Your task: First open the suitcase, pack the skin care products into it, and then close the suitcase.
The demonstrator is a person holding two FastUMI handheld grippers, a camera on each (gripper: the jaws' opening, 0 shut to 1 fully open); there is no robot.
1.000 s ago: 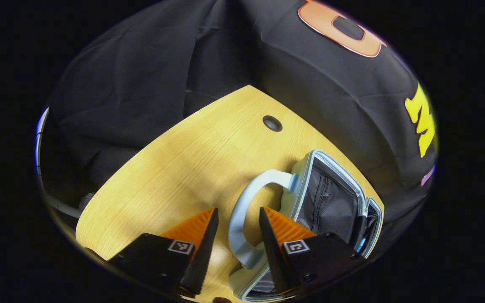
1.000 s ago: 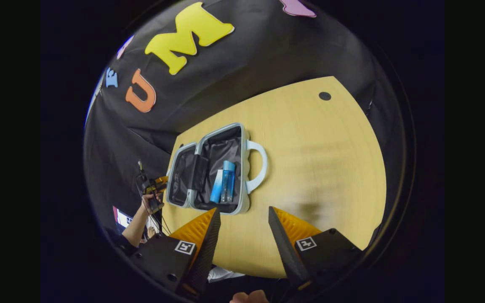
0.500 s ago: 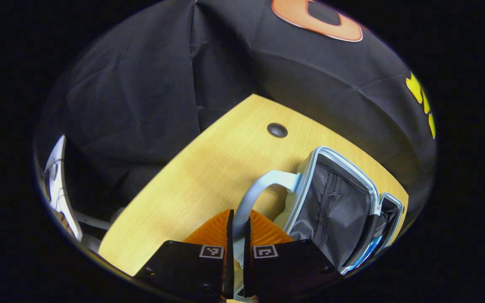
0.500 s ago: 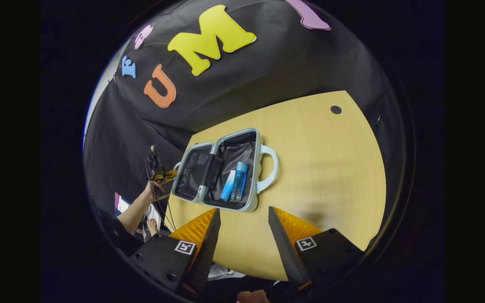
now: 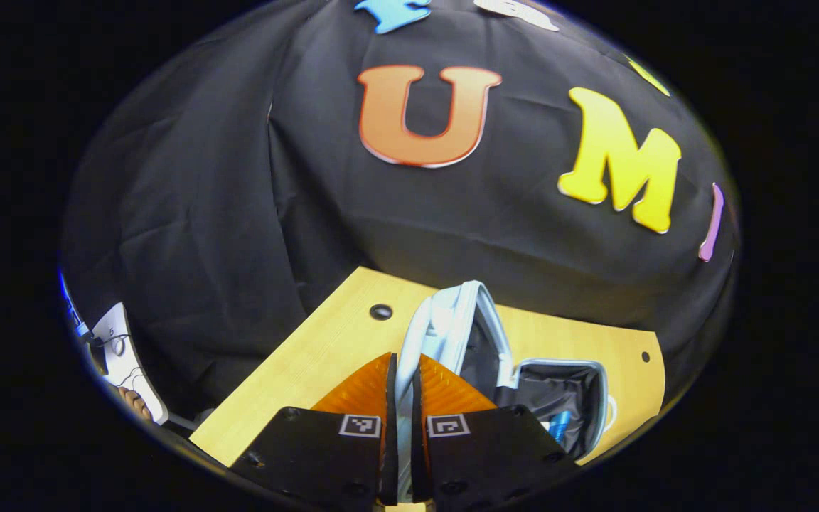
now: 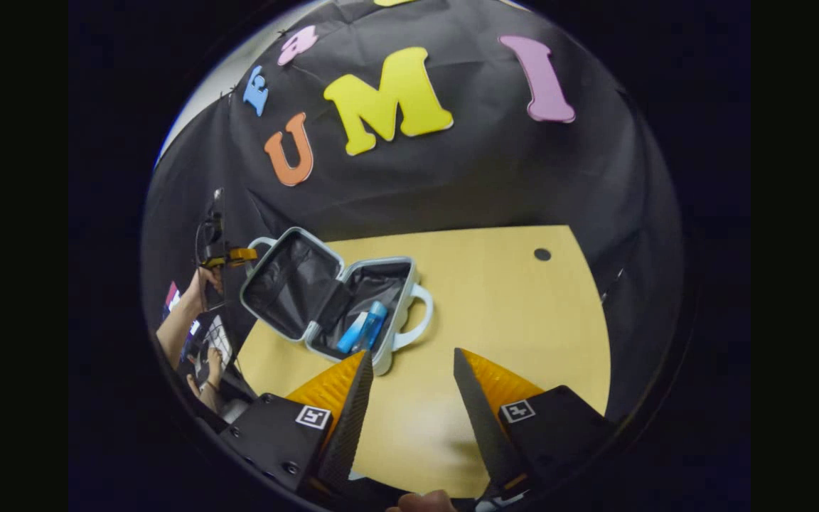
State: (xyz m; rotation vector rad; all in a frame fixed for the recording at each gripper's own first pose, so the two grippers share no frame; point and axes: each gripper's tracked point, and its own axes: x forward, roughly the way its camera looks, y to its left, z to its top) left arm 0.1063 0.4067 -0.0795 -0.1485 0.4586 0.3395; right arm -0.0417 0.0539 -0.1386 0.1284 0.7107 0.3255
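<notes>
The pale blue suitcase [image 6: 388, 348] lies open on the wooden table [image 6: 509, 313], with two blue skin care products [image 6: 363, 328] in its right half. The left half, the lid [image 6: 285, 284], is tilted up off the table. My left gripper [image 5: 404, 359] is shut on the lid's handle [image 5: 418, 333], and from there the lid [image 5: 461, 316] appears nearly edge-on. Beyond it the other half [image 5: 598, 377] holds a blue bottle [image 5: 559, 425]. In the right gripper view the left gripper [image 6: 235, 254] appears at the lid's far edge. My right gripper [image 6: 406, 363] is open above bare table, near the suitcase.
A dark grommet hole [image 6: 542, 254] sits at the back right of the table. A person's arm [image 6: 175, 323] reaches in at the left edge. A white device [image 5: 121, 355] hangs low on the left, off the table.
My left gripper shut on the lid's handle and raised it, swinging the lid up from flat. The right gripper stayed open and its view tilted upward.
</notes>
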